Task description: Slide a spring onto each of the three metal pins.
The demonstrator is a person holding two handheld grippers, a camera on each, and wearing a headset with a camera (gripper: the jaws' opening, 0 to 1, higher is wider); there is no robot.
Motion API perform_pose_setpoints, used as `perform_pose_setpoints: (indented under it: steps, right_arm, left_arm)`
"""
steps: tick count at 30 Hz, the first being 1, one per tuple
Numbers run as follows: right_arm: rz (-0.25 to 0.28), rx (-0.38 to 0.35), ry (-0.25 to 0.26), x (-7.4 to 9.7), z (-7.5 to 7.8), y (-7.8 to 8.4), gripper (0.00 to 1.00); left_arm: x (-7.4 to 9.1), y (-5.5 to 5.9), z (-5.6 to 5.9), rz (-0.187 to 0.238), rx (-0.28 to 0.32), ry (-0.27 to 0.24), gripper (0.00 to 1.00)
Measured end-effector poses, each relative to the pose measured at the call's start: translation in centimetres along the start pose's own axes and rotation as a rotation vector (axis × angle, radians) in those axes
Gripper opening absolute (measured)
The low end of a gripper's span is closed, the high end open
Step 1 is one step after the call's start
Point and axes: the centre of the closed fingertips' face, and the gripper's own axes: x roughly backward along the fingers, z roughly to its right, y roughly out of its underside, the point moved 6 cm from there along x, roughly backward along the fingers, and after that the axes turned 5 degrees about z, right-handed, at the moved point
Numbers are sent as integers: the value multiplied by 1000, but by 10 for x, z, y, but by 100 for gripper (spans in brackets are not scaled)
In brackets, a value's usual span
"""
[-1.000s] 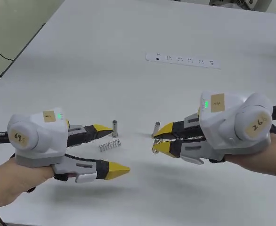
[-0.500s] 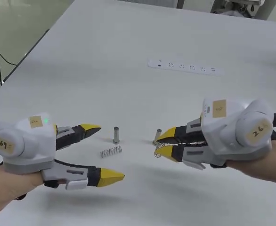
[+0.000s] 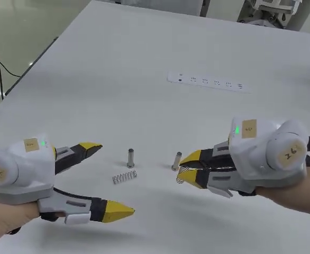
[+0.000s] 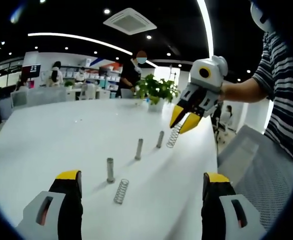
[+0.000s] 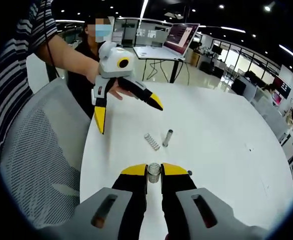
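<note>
Two upright metal pins (image 3: 130,157) (image 3: 176,160) stand mid-table, and a loose spring (image 3: 124,177) lies in front of them. The left gripper view shows all three pins (image 4: 109,170) (image 4: 139,149) (image 4: 160,139) in a row, with the loose spring (image 4: 121,191) beside the nearest. My right gripper (image 3: 188,169) is shut on a second spring (image 5: 154,172), which hangs right beside the rightmost pin. My left gripper (image 3: 110,180) is wide open and holds nothing, left of the pins and the loose spring.
A white power strip (image 3: 208,82) lies farther back on the white table (image 3: 118,79). A mesh chair (image 5: 41,165) and the person's striped sleeve (image 4: 281,85) are at the near edge. People and desks fill the room behind.
My left gripper has drawn back to the left, away from the pins. My right gripper has stayed by the rightmost pin, spring still gripped. The head camera has shifted.
</note>
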Motion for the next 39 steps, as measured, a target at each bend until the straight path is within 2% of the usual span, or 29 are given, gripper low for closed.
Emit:
perform_pose_setpoints:
  steps: [7, 14, 19, 30, 39]
  right_arm:
    - [-11, -69, -12, -1, 6, 3, 7]
    - [-29, -67, -17, -2, 10, 4, 7]
    - [-20, -66, -5, -3, 17, 0, 7]
    - [-1, -59, 47, -3, 40, -7, 7]
    - [20, -113, 104, -3, 58, -8, 7]
  left_arm:
    - [3, 1, 0, 3, 3, -8, 98]
    - [3, 0, 0, 6, 4, -9, 98]
    - [5, 0, -1, 4, 3, -14, 98]
    - [8, 1, -3, 2, 4, -21, 98]
    - [7, 0, -5, 6, 3, -24, 98]
